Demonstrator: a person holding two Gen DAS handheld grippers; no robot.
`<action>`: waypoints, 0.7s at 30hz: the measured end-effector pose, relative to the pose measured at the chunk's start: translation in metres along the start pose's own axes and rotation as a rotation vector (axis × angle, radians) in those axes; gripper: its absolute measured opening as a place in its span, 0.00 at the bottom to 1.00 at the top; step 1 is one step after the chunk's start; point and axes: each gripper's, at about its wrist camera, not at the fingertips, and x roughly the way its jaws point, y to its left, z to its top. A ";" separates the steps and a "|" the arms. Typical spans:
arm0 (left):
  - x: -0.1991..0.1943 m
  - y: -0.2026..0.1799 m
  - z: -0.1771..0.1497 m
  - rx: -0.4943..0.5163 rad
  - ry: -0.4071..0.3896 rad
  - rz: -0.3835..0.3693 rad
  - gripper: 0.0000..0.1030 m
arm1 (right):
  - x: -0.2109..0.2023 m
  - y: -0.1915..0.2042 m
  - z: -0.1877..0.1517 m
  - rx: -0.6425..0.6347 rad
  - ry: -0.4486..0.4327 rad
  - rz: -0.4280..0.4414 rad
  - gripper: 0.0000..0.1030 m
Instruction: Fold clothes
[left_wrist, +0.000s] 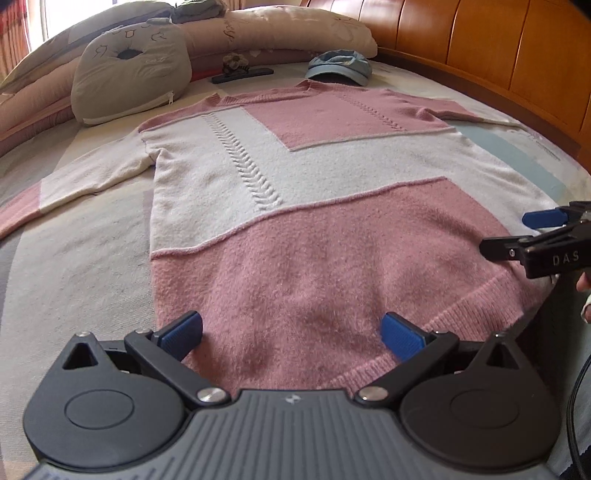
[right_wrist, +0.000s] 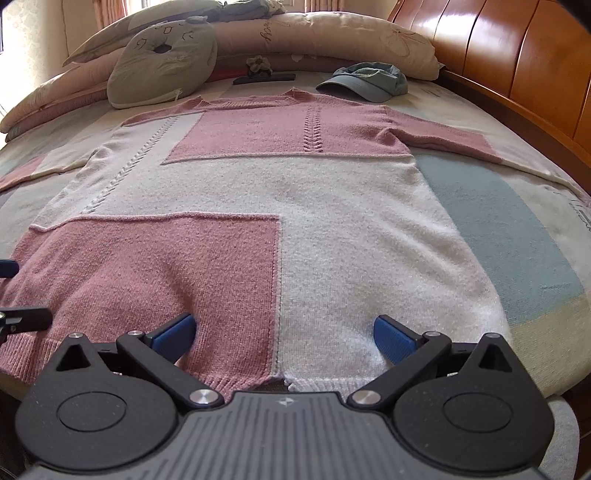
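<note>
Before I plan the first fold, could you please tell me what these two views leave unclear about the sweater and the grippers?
- Sweater hem: the middle is hidden behind each gripper body in both wrist views.
- Left sleeve cuff: cut off by the left edge in both views.
- Right sleeve end: too squeezed by fisheye distortion near the headboard to trace.
- Left gripper and right gripper: both open; whether the fingers touch the knit is unclear.

"DAS" in white on the right tool (left_wrist: 517, 232), faint "cat" stitched on grey cushion (left_wrist: 133, 66)
</note>
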 end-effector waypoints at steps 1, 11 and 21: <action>-0.002 -0.003 0.003 0.011 0.001 0.010 0.99 | 0.000 0.000 -0.001 0.000 -0.004 0.000 1.00; 0.024 -0.029 0.045 -0.029 -0.040 -0.029 0.99 | 0.000 -0.001 0.001 -0.007 0.003 0.007 1.00; 0.015 -0.046 0.009 -0.004 -0.034 0.031 0.99 | -0.002 -0.003 -0.003 -0.016 -0.017 0.026 1.00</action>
